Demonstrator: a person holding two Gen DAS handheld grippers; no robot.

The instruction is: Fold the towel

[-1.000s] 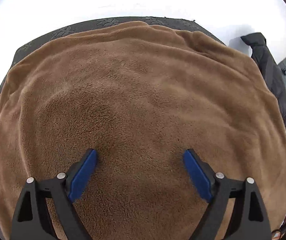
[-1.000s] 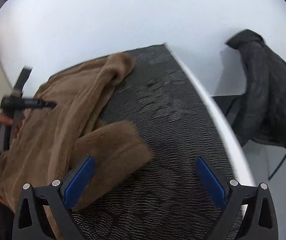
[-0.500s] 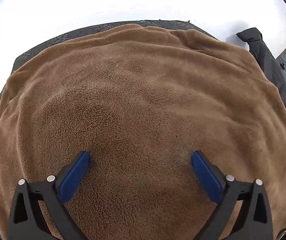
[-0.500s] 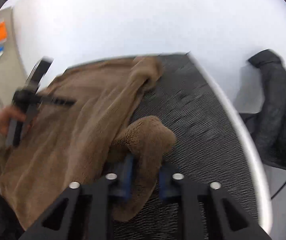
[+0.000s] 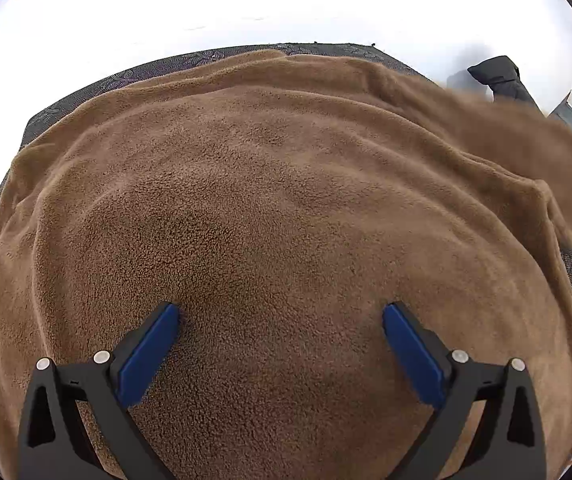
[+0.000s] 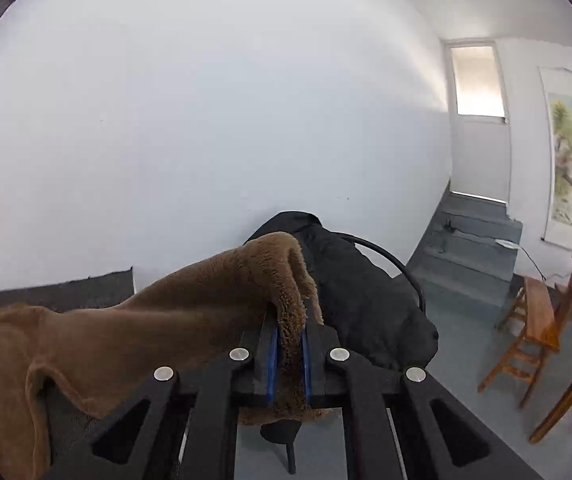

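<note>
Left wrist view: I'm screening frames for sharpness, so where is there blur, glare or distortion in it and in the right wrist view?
Left wrist view: the white wall is blown out, the lifted towel corner at right is motion-smeared, and the table edge bows from the fisheye. Right wrist view: evenly lit and sharp; the right gripper holds crisp towel pile, and the doorway bends.

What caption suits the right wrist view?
Right gripper shut on a lifted corner of the brown towel, black jacket behind.
</note>
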